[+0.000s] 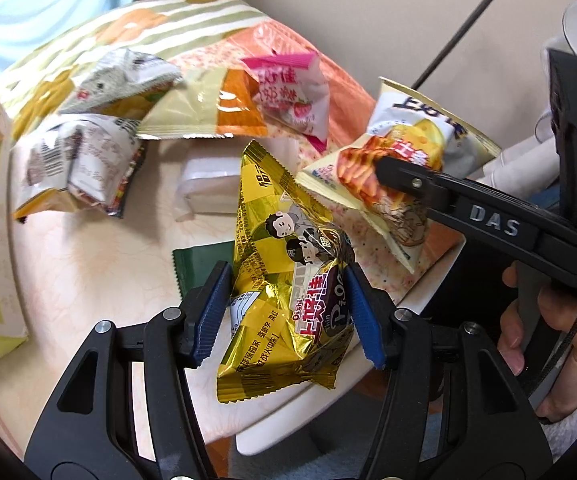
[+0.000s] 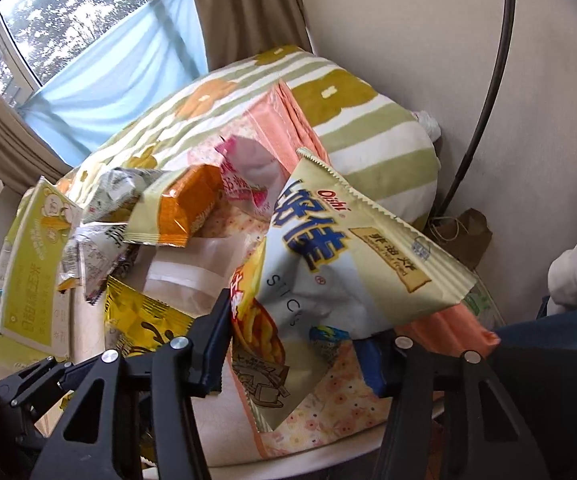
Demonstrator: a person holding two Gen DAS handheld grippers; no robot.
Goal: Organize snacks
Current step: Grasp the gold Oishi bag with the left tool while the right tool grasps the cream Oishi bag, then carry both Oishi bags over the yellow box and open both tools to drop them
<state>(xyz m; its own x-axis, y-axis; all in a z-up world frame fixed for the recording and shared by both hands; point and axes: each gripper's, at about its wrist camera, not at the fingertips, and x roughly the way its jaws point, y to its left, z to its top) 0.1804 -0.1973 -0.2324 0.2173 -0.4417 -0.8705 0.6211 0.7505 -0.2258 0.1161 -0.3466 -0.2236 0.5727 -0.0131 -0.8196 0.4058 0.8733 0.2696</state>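
Observation:
A gold foil snack bag (image 1: 284, 300) hangs between the blue pads of my left gripper (image 1: 288, 312), which is shut on it just above the round white table (image 1: 80, 264). To its right, the right gripper's black finger (image 1: 412, 180) presses on a cream snack bag with a picture of sticks (image 1: 384, 168). In the right wrist view that cream Oishi sticks bag (image 2: 328, 280) fills the space between the jaws of my right gripper (image 2: 296, 344), which is shut on it and holds it off the table. The gold bag (image 2: 144, 320) shows at lower left.
More snacks lie on the table: a pink strawberry pack (image 1: 292, 92), an orange and cream pack (image 1: 208, 112), grey and white packs (image 1: 84, 148), a white tissue pack (image 1: 208, 188), a green packet (image 1: 200, 264). A green-striped cushion (image 2: 368, 128), a yellow-green box (image 2: 36, 264) and an orange floral bag (image 2: 328, 412) crowd the back.

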